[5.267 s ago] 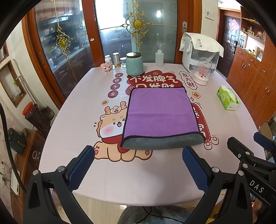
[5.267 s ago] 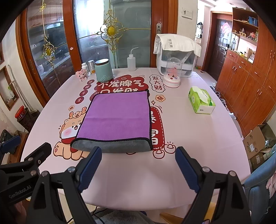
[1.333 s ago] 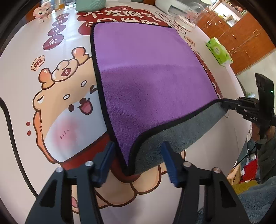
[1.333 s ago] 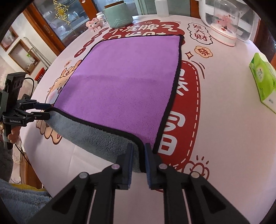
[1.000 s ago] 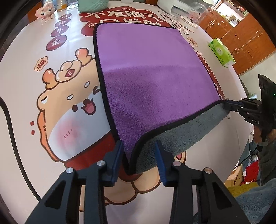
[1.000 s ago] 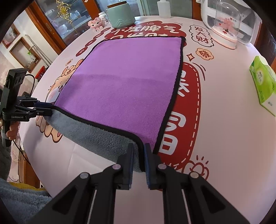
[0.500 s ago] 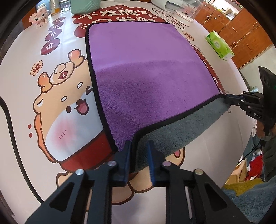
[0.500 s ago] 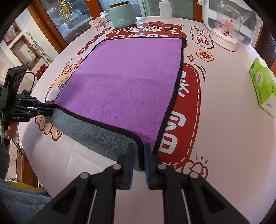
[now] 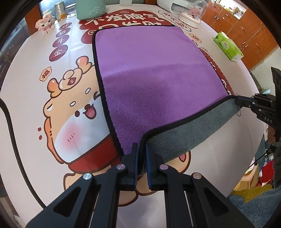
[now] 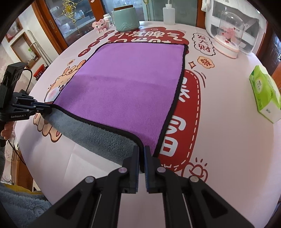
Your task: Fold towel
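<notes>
A purple towel (image 9: pixel 154 73) with a grey underside and black hem lies on the printed table; it also shows in the right wrist view (image 10: pixel 126 82). My left gripper (image 9: pixel 141 150) is shut on the towel's near left corner. My right gripper (image 10: pixel 141 150) is shut on the near right corner. The near edge hangs raised between both grippers, showing the grey side (image 10: pixel 98 135). The right gripper also appears in the left wrist view (image 9: pixel 245 102), and the left gripper in the right wrist view (image 10: pixel 43 107).
A green tissue box (image 10: pixel 265 93) sits at the right. A teal jar (image 10: pixel 125 17), squeeze bottle (image 10: pixel 168 14), pink figurine (image 10: pixel 100 25), glass dome (image 10: pixel 228 38) and white appliance stand along the far edge. Wooden cabinets are beyond the table's right side.
My left gripper has closed onto the towel's near left corner. The right gripper stayed shut on its corner. The near edge has lifted slightly off the table.
</notes>
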### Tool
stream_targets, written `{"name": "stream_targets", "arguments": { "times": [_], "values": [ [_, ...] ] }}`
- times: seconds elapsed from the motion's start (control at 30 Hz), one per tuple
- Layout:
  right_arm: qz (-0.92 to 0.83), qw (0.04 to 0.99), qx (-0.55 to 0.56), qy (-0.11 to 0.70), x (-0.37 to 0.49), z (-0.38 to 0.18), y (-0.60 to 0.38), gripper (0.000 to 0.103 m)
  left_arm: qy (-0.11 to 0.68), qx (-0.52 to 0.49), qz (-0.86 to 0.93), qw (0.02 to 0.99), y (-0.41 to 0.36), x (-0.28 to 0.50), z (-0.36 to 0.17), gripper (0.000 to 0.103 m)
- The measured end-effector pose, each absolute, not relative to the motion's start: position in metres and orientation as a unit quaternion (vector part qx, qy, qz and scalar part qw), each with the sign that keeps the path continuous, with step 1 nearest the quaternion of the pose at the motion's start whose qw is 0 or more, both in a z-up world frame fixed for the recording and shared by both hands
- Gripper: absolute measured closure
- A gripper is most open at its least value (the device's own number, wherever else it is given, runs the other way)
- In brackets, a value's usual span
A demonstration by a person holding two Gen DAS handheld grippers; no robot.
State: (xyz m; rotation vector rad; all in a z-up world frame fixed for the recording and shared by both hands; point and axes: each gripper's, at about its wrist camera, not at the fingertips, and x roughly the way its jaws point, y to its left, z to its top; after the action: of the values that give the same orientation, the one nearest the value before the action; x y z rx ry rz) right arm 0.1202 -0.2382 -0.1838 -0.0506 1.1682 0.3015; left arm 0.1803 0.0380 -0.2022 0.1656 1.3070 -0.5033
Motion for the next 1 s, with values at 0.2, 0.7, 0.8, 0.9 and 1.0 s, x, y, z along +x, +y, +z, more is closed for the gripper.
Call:
{"name": "stream_targets", "arguments": {
  "times": [0.2,0.7,0.8,0.9,1.0],
  "values": [
    [0.134,0.835,-0.023,0.533,0.122,-0.173,-0.239,0.098,0.591,0.075,-0.212,0.775,0.04,0.181,-0.191,0.098],
    [0.1,0.878,-0.033,0.468,0.167,-0.118,-0.238,0.098,0.533,0.075,-0.15,0.829,0.04,0.229,-0.132,0.098],
    [0.09,0.884,-0.042,0.456,0.185,-0.108,-0.236,0.098,0.52,0.08,-0.144,0.838,0.037,0.247,-0.121,0.098],
    [0.076,0.892,-0.055,0.443,0.208,-0.099,-0.233,0.098,0.508,0.092,-0.134,0.846,0.032,0.267,-0.111,0.098],
    [0.063,0.9,-0.061,0.428,0.232,-0.09,-0.231,0.098,0.495,0.101,-0.125,0.854,0.026,0.291,-0.103,0.098]
  ]
}}
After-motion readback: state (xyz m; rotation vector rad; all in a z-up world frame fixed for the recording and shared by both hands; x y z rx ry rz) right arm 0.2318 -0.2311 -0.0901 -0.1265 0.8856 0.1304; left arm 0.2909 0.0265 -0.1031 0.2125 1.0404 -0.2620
